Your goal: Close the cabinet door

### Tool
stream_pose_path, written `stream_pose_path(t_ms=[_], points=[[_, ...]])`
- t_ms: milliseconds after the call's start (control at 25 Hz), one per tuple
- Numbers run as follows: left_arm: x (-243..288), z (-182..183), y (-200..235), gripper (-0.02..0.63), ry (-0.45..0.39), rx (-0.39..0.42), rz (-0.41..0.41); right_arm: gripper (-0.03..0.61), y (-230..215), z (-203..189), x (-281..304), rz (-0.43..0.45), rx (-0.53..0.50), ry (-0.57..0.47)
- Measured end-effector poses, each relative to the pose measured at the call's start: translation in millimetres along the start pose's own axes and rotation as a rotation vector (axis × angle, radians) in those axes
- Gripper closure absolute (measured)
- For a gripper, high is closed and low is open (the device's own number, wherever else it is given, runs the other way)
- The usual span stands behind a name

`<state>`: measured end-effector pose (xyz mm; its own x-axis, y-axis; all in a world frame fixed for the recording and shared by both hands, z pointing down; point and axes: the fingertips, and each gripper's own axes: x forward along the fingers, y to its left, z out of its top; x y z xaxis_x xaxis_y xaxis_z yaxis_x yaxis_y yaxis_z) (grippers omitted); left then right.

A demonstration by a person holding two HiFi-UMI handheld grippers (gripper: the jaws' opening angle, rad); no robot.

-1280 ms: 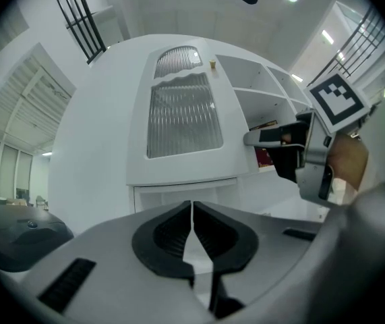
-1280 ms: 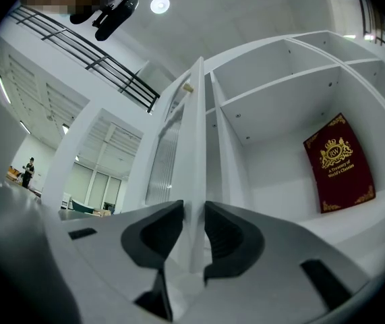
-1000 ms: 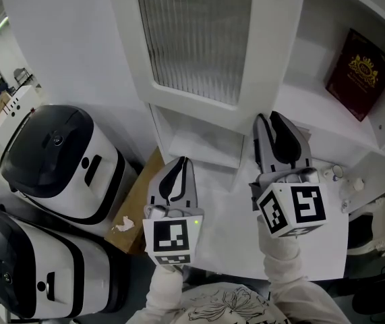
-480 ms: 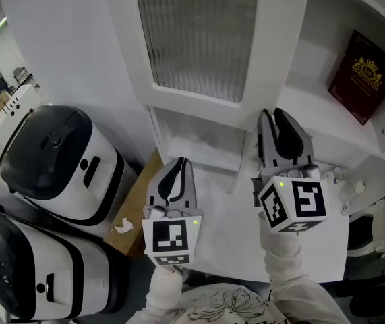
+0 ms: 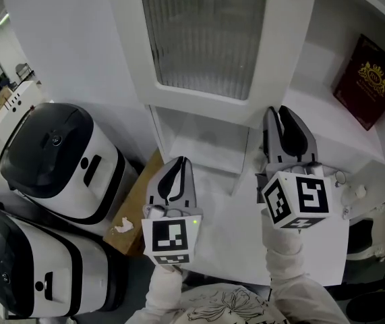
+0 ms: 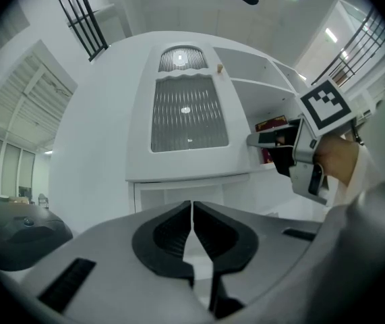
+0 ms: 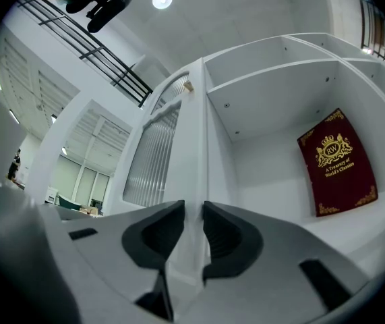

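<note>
My right gripper [image 5: 282, 111] has its jaws a narrow gap apart, with nothing clearly pinched. In the right gripper view the free edge of the cabinet door [image 5: 199, 39] rises straight out of that gap, and I cannot tell whether either pad touches it. In the head view its tips sit just beside the door's lower right corner. My left gripper [image 5: 181, 162] has its jaws pressed together at the tips and holds nothing. It hovers below the door's bottom rail, apart from it, pointing up toward the door's face. White sleeves [image 5: 283, 248] run back from both tools.

The door is white with a ribbed frosted pane [image 5: 202, 32]. It stands open, swung clear of the cabinet [image 5: 313, 123], so the shelves to the right of the door are exposed. On one of those shelves, right of the door, a dark red book [image 5: 366, 79] with gold print leans upright against the back wall. Directly under the door is a low open compartment [image 5: 199, 140]. Lower and further right of the door, a few small white bits [image 5: 346, 179] lie on the white surface, too small for me to identify.

Left of the door and below it stands a black-and-white appliance [image 5: 57, 157], with a second appliance [image 5: 27, 268] lower again. Between the first one and the spot under the door lies a brown cardboard piece [image 5: 138, 204] with a crumpled paper scrap [image 5: 122, 225] on it.
</note>
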<state>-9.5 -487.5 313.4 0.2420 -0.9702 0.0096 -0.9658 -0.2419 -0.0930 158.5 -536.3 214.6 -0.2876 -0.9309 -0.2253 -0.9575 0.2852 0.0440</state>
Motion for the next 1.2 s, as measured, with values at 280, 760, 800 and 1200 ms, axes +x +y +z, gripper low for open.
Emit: stream_pose_path(t_ms=[280, 760, 800, 1200], points=[[4.2, 0.7, 3.1, 0.603, 0.0, 0.006, 0.006, 0.492, -3.7, -2.2, 6.7, -0.011, 0.003, -0.004], [1.7, 2.7, 4.2, 0.603, -0.008, -0.004, 0.002, 0.494, -2.6, -2.7, 7.1, -0.043, 0.01, -0.011], [0.5, 3.4, 4.6, 0.603, -0.01, -0.006, 0.004, 0.495, -2.6, -2.7, 7.0, -0.047, 0.019, -0.013], [-18.7, 13.2, 9.3, 0.603, -0.026, -0.005, 0.002, 0.503, 6.9, -2.5, -6.6, -0.036, 0.073, -0.023]])
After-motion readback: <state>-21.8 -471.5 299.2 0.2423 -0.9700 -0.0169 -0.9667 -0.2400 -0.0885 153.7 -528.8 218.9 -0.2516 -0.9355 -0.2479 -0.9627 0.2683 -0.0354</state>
